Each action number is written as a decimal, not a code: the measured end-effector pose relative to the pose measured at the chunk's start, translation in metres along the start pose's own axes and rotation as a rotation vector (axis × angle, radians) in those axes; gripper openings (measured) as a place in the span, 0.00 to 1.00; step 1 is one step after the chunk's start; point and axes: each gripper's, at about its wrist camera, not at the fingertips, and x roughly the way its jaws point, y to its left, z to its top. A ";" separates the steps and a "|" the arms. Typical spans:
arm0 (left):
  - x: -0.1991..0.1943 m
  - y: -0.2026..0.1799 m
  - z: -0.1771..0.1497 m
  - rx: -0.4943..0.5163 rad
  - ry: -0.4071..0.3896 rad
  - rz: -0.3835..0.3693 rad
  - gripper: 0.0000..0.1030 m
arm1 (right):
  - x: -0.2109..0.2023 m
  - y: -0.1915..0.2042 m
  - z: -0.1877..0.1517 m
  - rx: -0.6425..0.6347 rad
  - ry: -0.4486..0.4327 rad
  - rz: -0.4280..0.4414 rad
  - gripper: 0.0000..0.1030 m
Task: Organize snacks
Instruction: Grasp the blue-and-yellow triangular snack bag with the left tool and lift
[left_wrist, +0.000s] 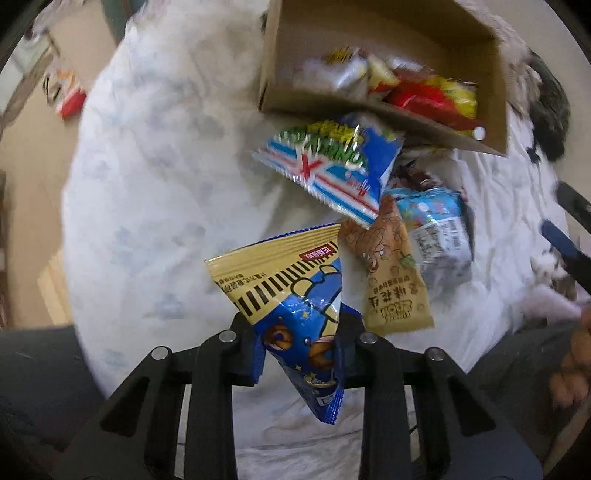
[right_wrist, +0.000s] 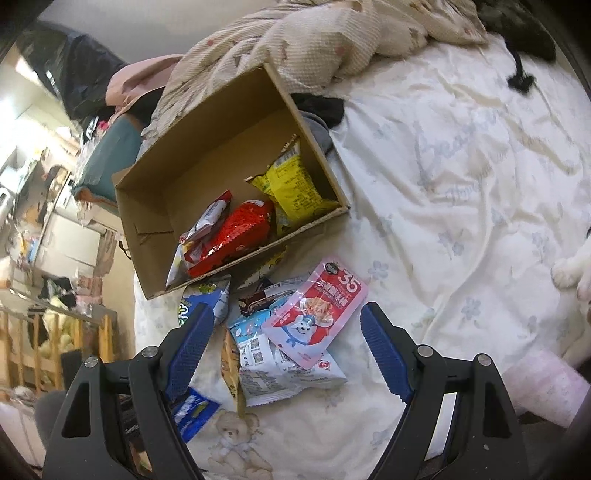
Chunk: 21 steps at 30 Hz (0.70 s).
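Note:
My left gripper (left_wrist: 301, 343) is shut on a blue and yellow snack packet (left_wrist: 280, 280), which crumples between the fingers above the bed sheet. Beyond it lie a blue-white packet with green letters (left_wrist: 332, 162), a tan packet (left_wrist: 391, 273) and a light blue packet (left_wrist: 436, 229). A cardboard box (left_wrist: 280, 55) holds red and yellow packets (left_wrist: 432, 96). My right gripper (right_wrist: 288, 350) stands open over a pink-red pouch (right_wrist: 317, 314) that lies on the light blue packet (right_wrist: 258, 354). In the box (right_wrist: 155, 206) lie a yellow packet (right_wrist: 291, 184) and a red packet (right_wrist: 240, 232).
Everything rests on a white flowered bed sheet (right_wrist: 461, 166). A bunched blanket (right_wrist: 332, 37) lies behind the box. A white furry paw (right_wrist: 569, 273) shows at the right edge. A pink roll of cloth (right_wrist: 546, 387) is at the lower right. Room clutter is left of the bed.

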 end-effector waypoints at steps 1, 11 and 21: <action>-0.007 -0.001 0.001 0.020 -0.009 0.007 0.24 | 0.002 -0.001 0.000 0.013 0.006 0.002 0.82; -0.051 0.005 0.018 0.088 -0.195 0.039 0.24 | 0.065 -0.025 0.005 0.206 0.207 0.037 0.82; -0.044 0.005 0.019 0.045 -0.189 -0.003 0.24 | 0.110 -0.056 -0.001 0.402 0.286 0.012 0.82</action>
